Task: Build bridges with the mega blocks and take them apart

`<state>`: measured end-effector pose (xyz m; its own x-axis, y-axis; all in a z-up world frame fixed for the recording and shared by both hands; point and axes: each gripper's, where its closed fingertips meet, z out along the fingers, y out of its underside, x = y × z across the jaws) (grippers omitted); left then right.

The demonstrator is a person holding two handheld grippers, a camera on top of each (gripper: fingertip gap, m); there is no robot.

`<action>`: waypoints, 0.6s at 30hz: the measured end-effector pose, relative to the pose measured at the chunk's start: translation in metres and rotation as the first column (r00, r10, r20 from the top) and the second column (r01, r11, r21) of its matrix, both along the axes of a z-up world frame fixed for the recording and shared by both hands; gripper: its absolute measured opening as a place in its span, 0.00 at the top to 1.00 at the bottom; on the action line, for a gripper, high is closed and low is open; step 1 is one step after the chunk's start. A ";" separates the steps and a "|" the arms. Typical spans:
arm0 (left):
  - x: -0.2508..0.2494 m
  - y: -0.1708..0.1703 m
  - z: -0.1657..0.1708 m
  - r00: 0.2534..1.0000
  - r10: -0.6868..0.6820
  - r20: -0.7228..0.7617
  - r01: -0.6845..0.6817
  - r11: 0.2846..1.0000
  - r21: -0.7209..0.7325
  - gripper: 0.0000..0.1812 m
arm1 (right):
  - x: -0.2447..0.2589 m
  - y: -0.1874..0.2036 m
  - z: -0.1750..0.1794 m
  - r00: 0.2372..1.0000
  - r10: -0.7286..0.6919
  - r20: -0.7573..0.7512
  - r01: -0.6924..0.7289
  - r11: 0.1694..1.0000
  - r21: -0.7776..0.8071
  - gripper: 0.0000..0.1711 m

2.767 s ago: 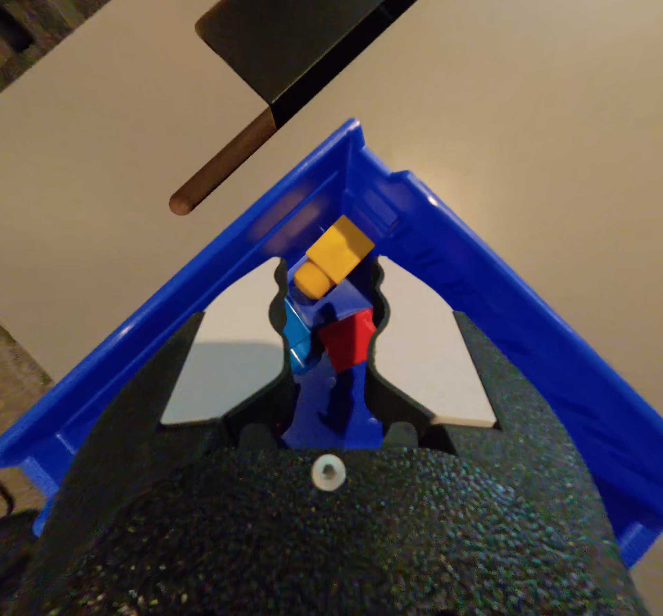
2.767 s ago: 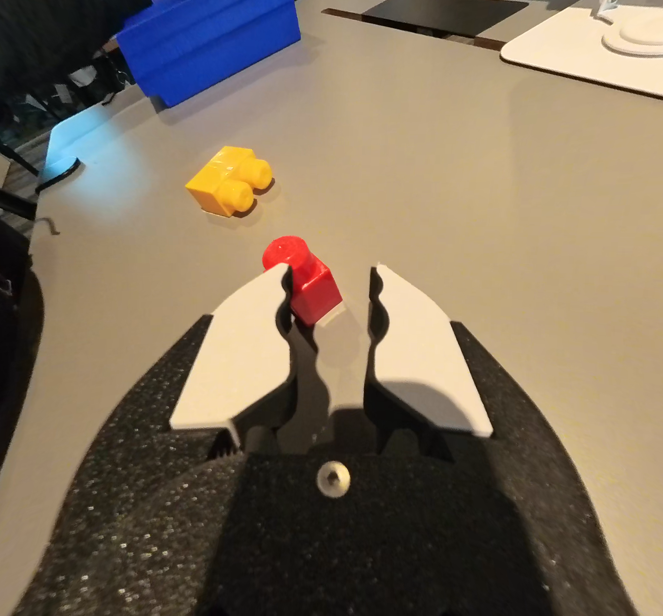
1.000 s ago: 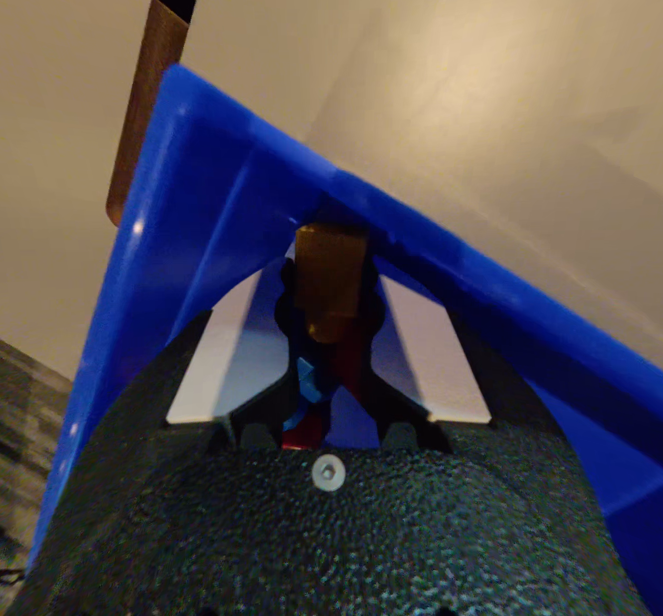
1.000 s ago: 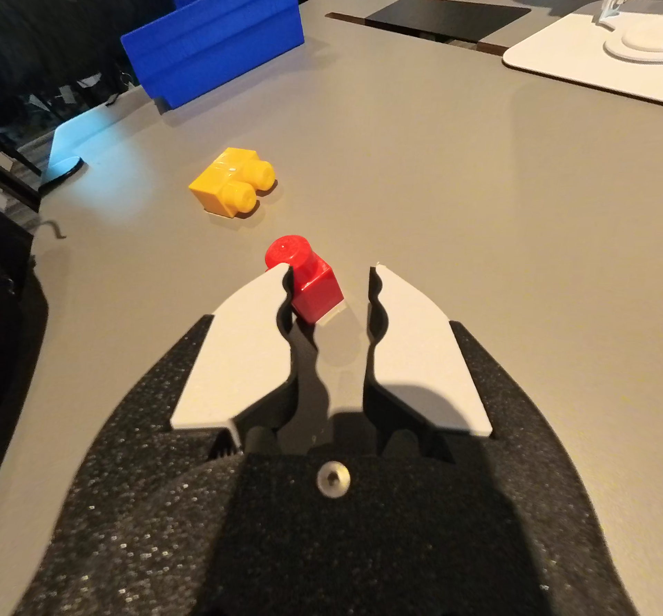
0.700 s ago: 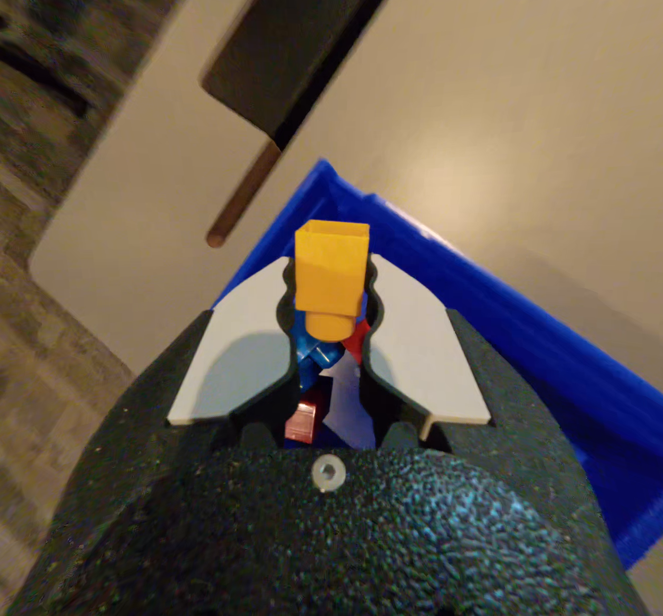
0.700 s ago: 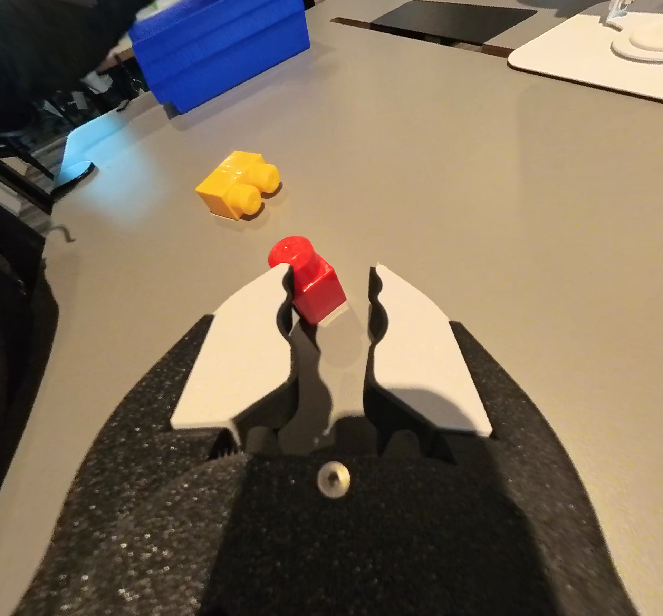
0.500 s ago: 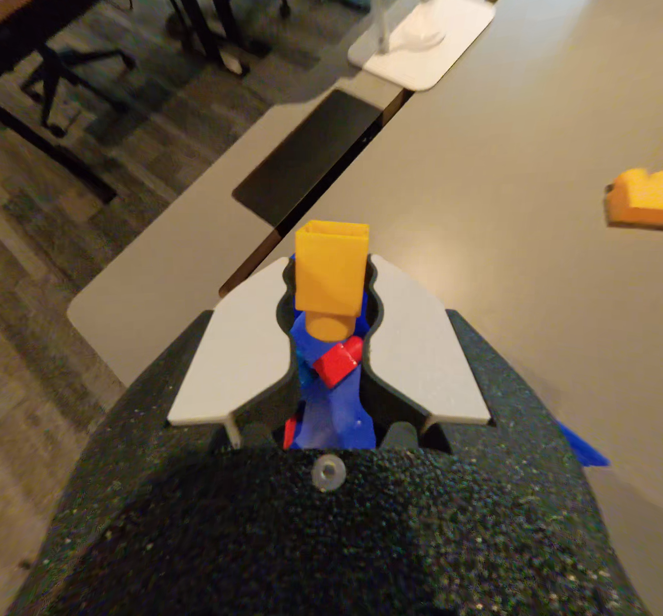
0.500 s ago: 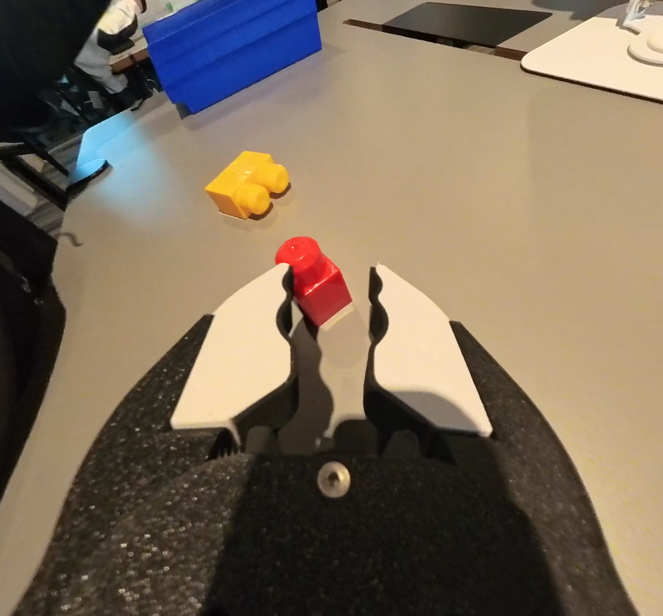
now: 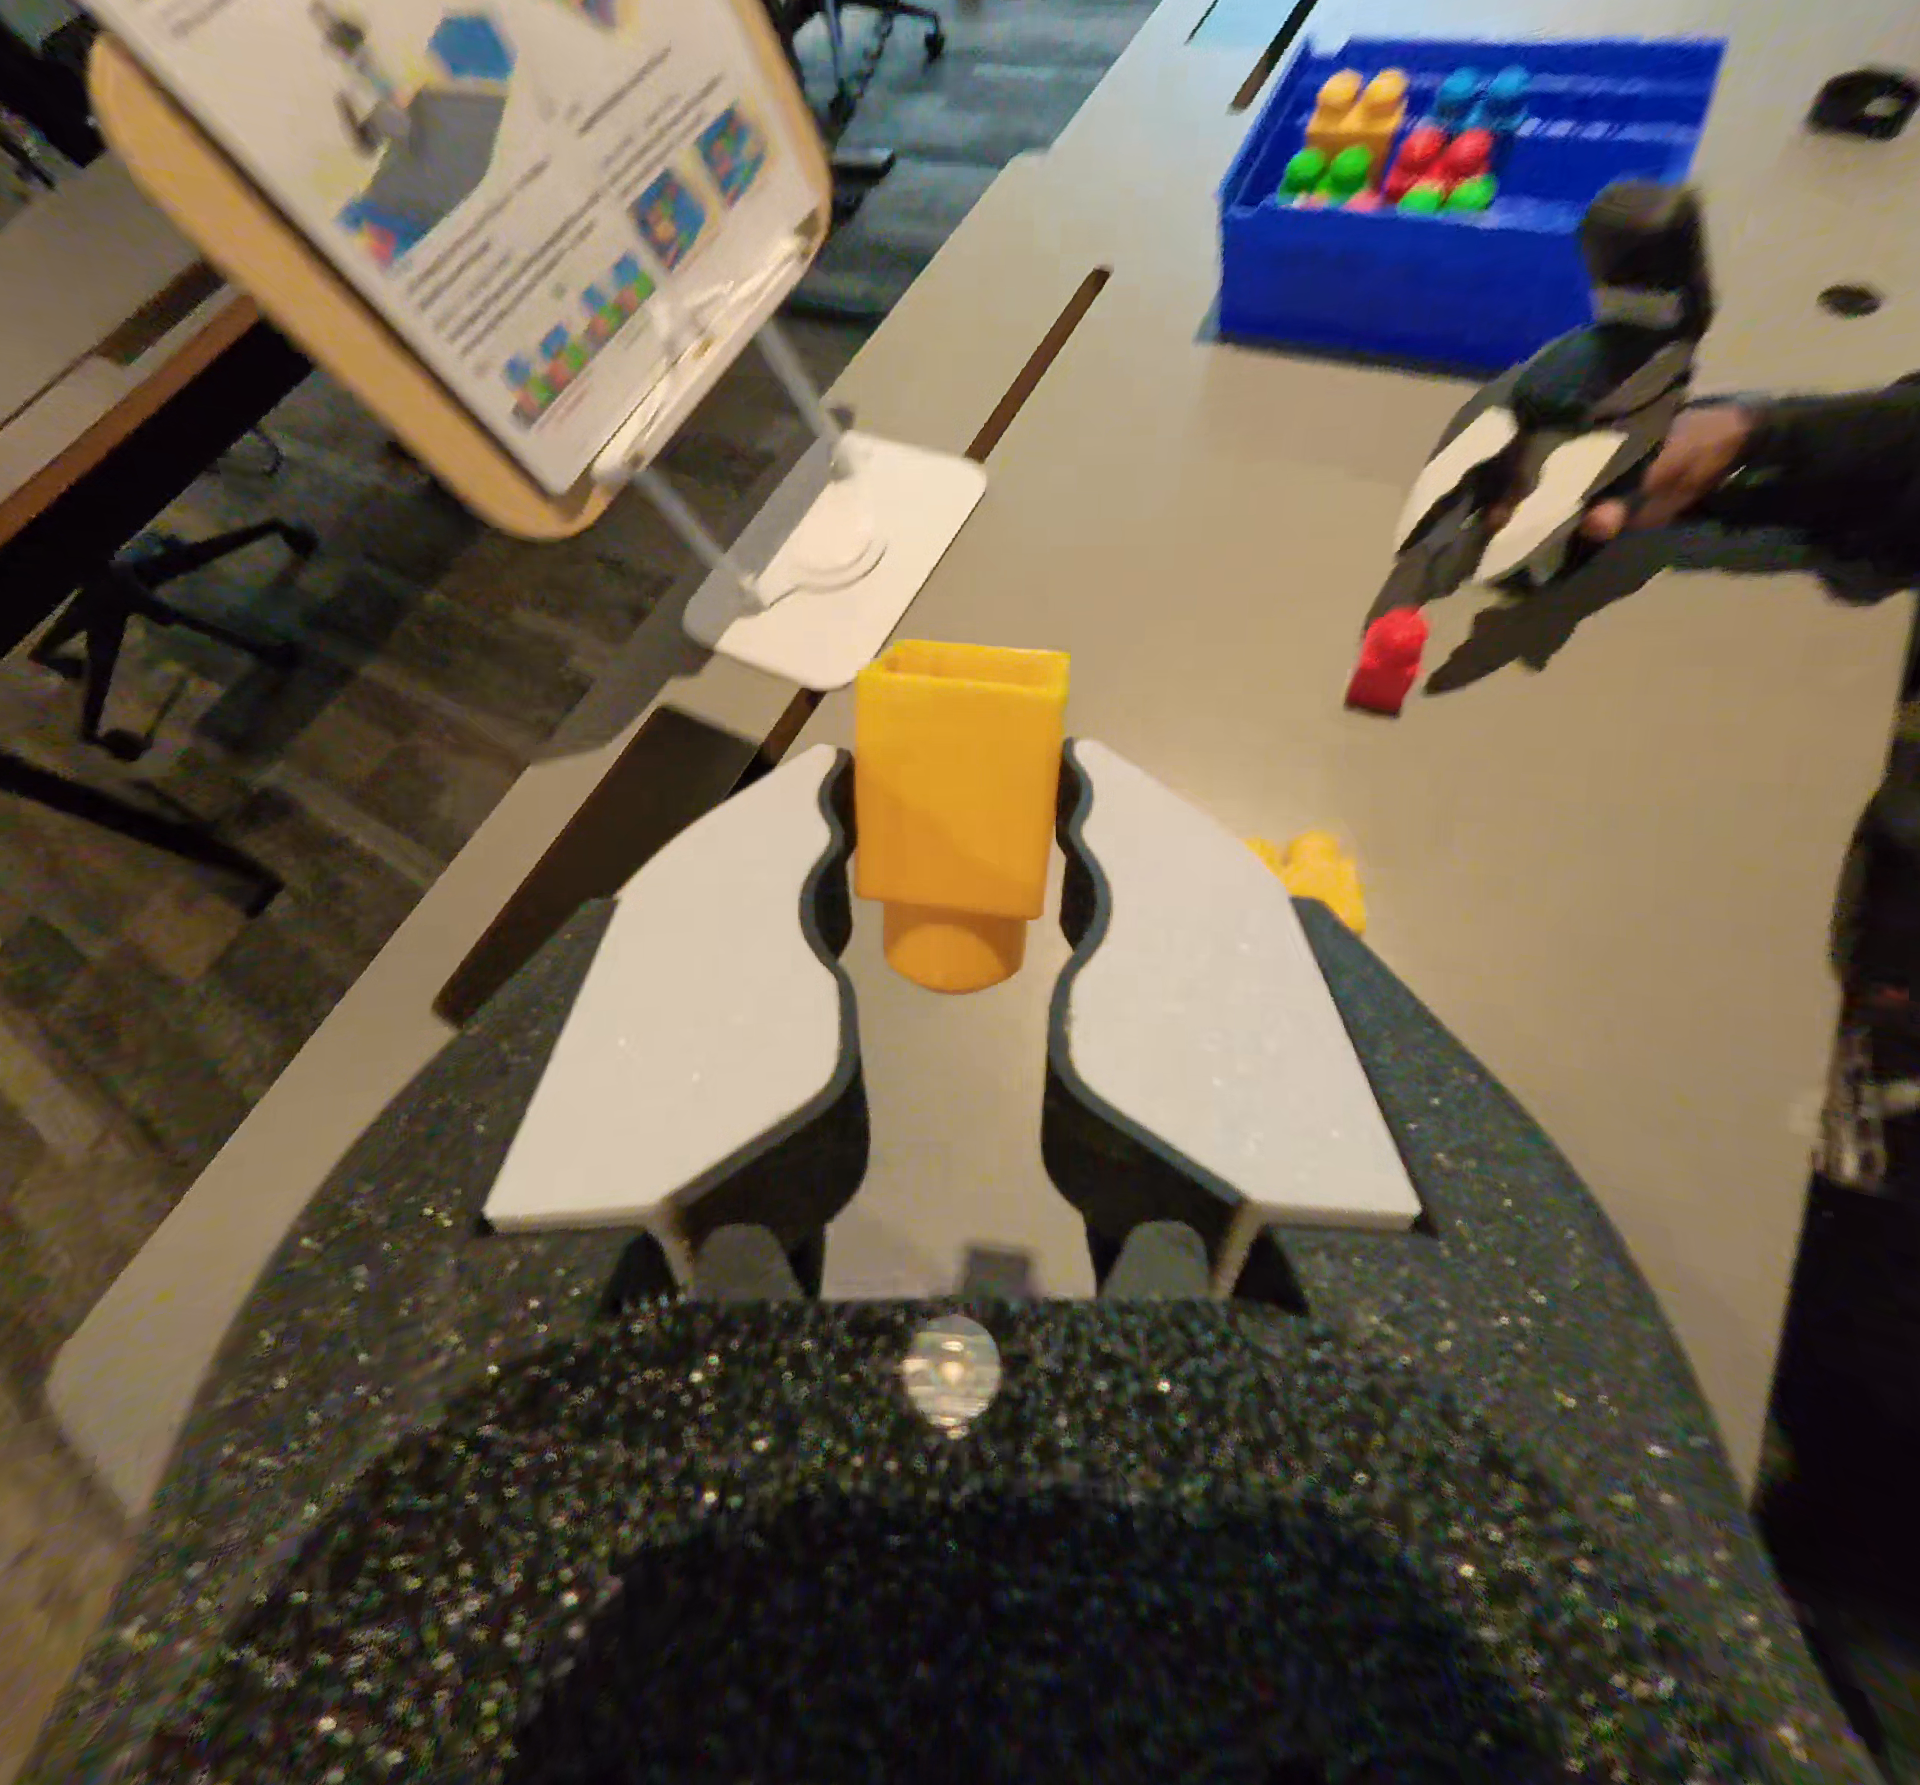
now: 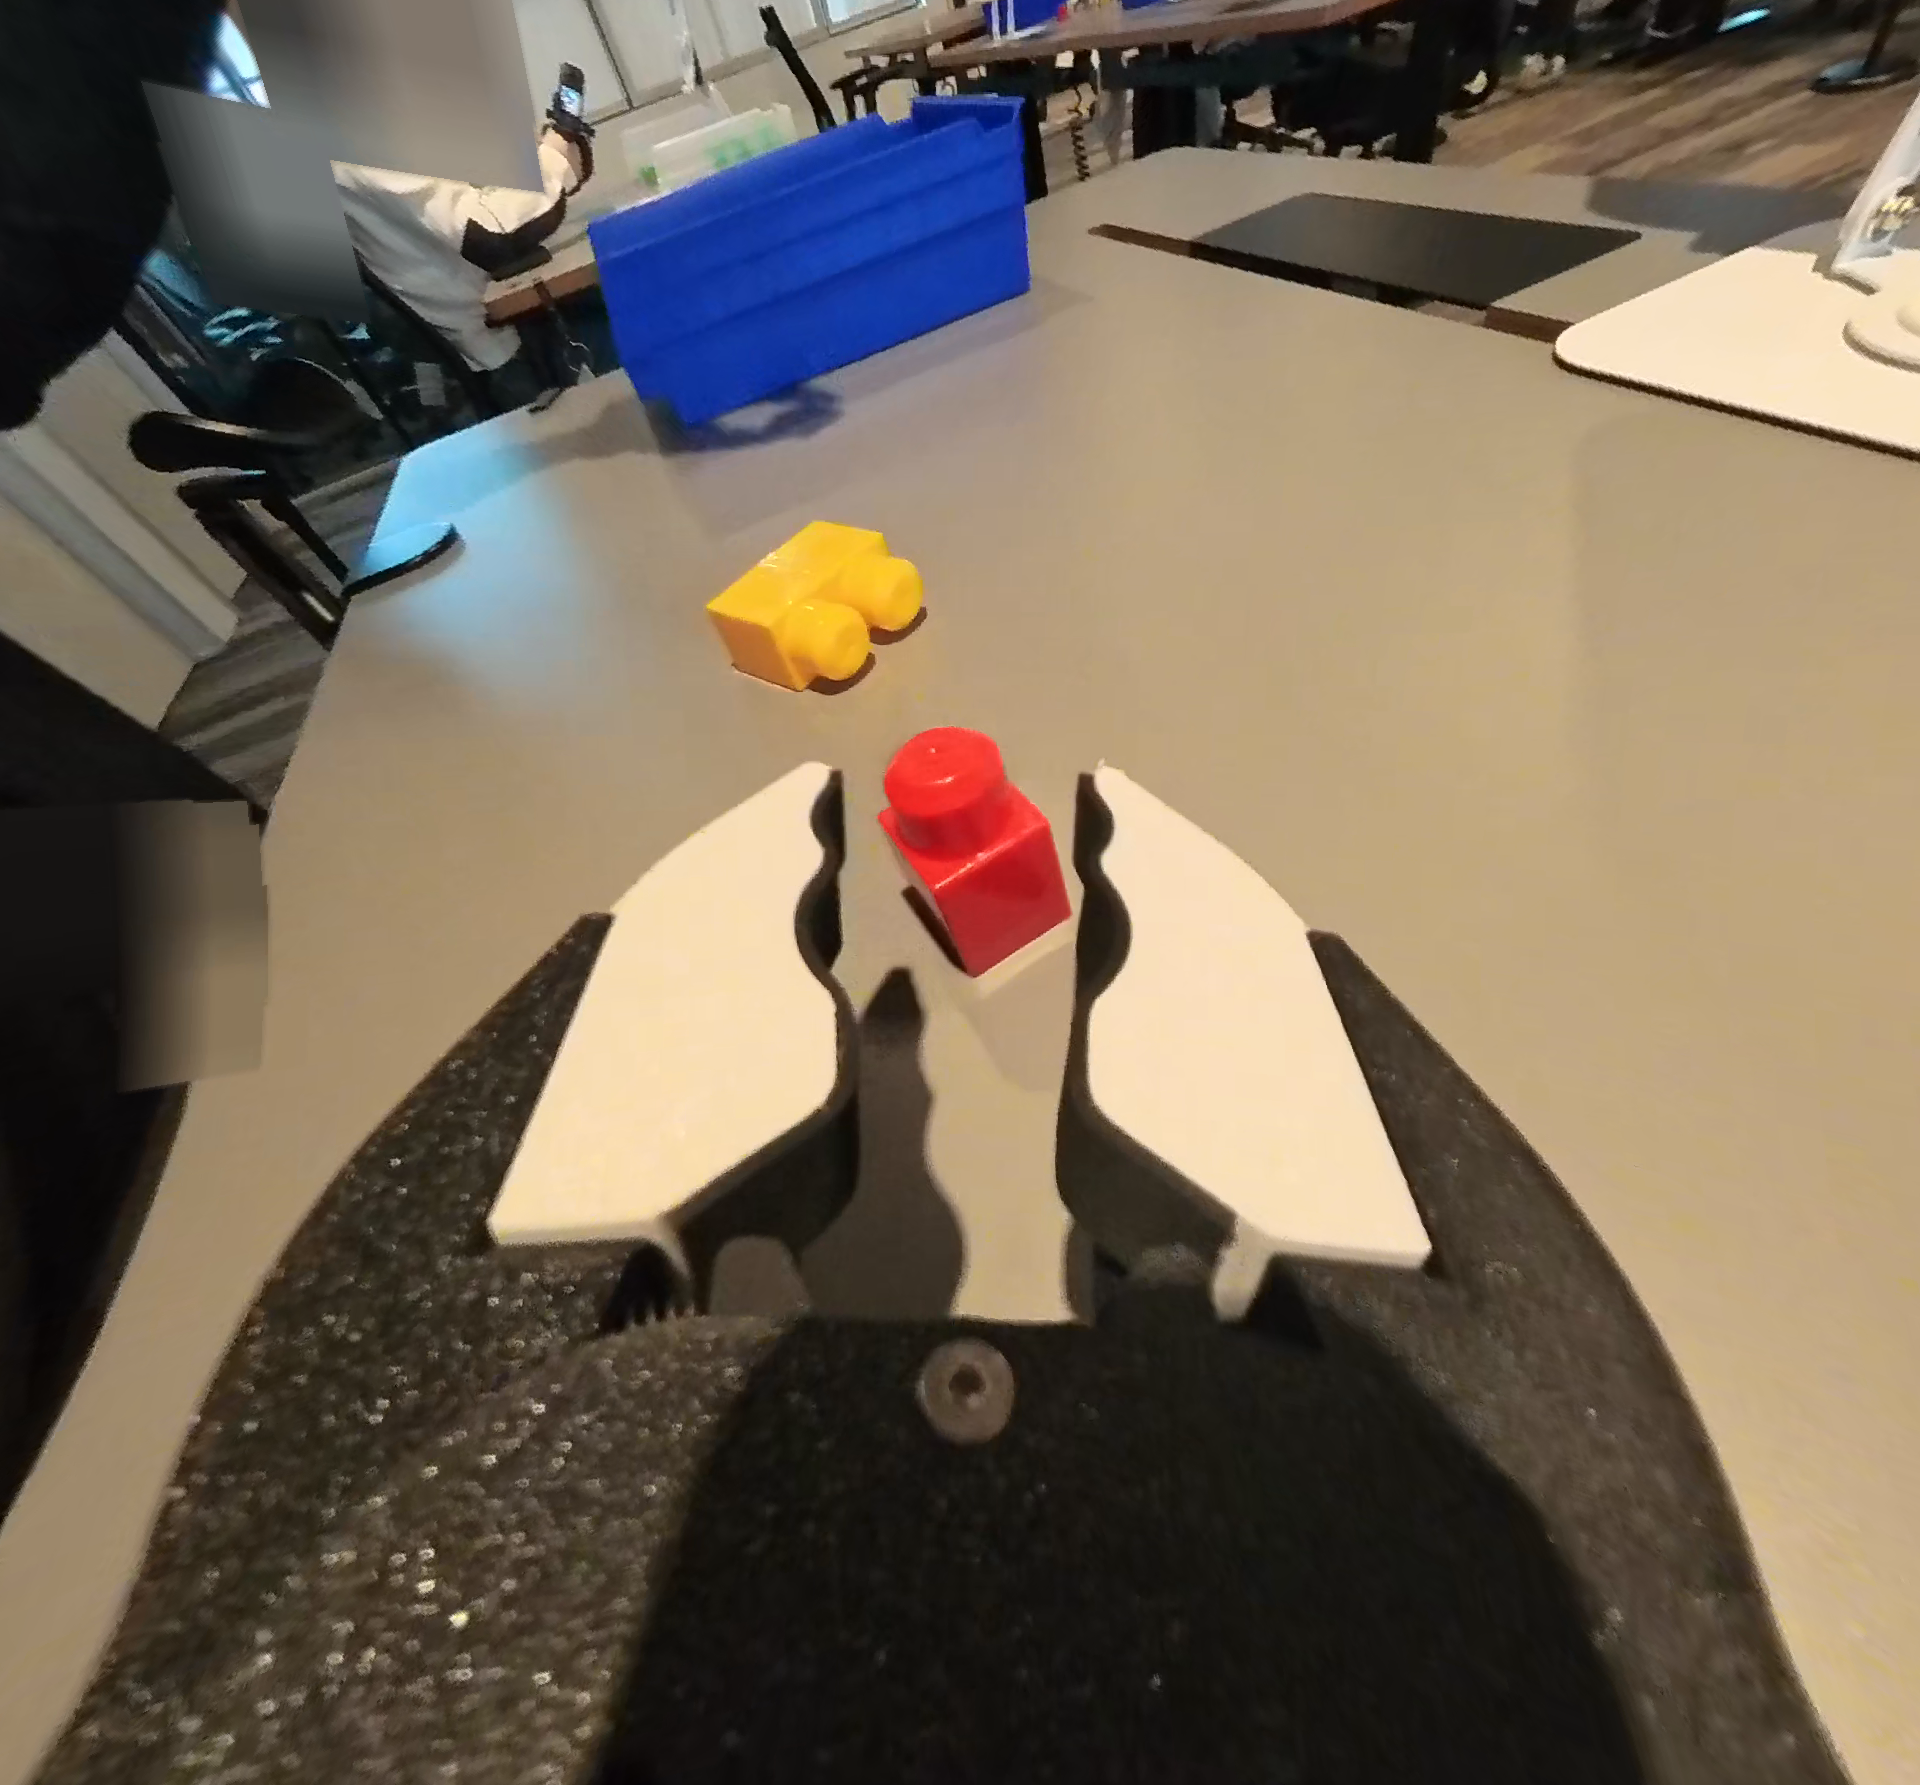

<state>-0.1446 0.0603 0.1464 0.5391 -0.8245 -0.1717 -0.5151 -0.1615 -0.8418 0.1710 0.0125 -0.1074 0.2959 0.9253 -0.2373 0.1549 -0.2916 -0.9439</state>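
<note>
Between the white fingers of the left gripper, a single-stud orange block is clamped on both flanks, its long axis running along the fingers: open hollow base pointing away from the camera, stud toward it, held above the grey table. Beyond and to the right of that orange block, the left wrist view shows the right gripper, held in a person's hand, poised over a small red block standing on the table. Only this view looks into the blue bin farther back, where orange, blue, red and green blocks sit, and takes in the instruction board on its white stand to the left. A yellow two-stud block peeks out behind the left gripper's right finger, mostly hidden.

From the right wrist view, the right gripper stands spread, the red block upright between its fingers, stud up, touching neither that I can tell. Past the red block, the yellow two-stud block lies on its side, studs pointing right. Farther on, the bin shows only its outer wall.
</note>
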 end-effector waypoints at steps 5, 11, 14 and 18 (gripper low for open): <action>0.120 -0.013 -0.037 0.987 -0.048 0.154 0.053 0.998 -0.026 0.80 | 0.007 -0.005 0.016 0.996 0.003 -0.094 0.004 0.997 0.073 0.74; 0.194 -0.004 -0.188 0.999 0.000 0.041 0.007 0.983 -0.184 0.80 | 0.012 -0.015 0.022 0.996 -0.030 -0.085 0.048 0.976 0.214 0.74; 0.204 -0.017 -0.212 0.996 0.021 0.089 0.001 0.970 -0.244 0.80 | 0.009 -0.017 0.021 0.997 -0.060 -0.054 0.073 0.956 0.282 0.75; 0.207 -0.044 -0.229 0.995 0.030 0.091 -0.003 0.959 -0.285 0.80 | 0.007 -0.017 0.021 0.997 -0.074 -0.035 0.081 0.944 0.320 0.75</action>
